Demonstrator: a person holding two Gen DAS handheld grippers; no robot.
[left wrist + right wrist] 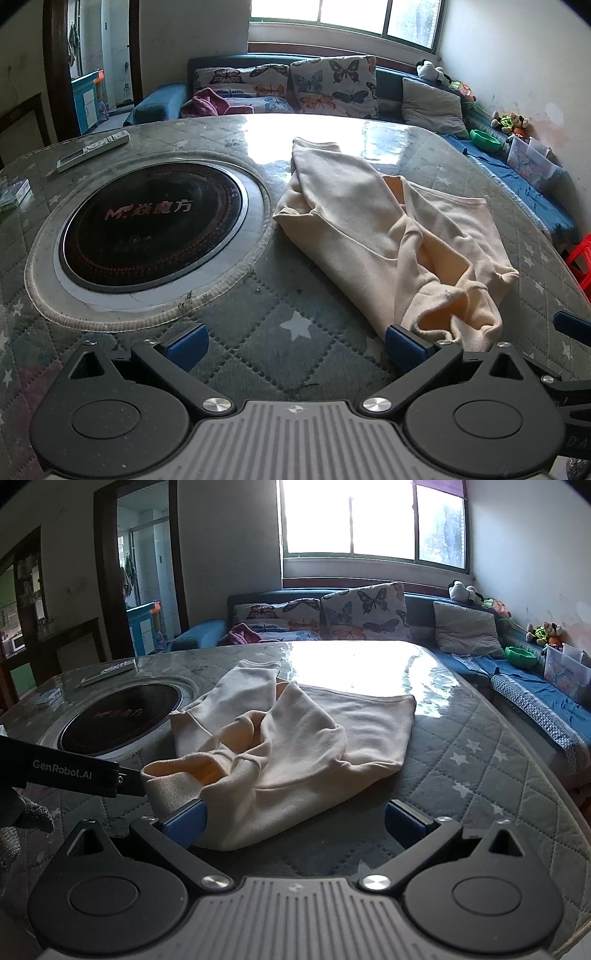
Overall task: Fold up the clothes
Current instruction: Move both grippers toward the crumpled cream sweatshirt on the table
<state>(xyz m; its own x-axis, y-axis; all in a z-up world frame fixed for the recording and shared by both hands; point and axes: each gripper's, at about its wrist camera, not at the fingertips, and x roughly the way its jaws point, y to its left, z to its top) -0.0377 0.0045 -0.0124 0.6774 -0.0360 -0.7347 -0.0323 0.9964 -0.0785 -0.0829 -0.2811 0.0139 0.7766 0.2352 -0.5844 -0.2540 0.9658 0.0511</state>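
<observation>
Cream fleece garment (391, 236) lies rumpled and partly folded on my quilted grey star-print table cover (258, 332), right of the round black inset cooktop (151, 225). My left gripper (295, 345) hangs low over the cover, blue pads wide apart, nothing between them; its right pad sits just beside the garment's near cuff. My right gripper (295, 821) is spread too, garment's near edge lying between the pads, left blue pad (186, 821) touching the cloth, not clamped. White remote control (94, 149) rests on the far left of the table. Behind: blue sofa (207, 633) with butterfly-print cushions (365, 609), grey pillow (467, 627), bright window (369, 520).
</observation>
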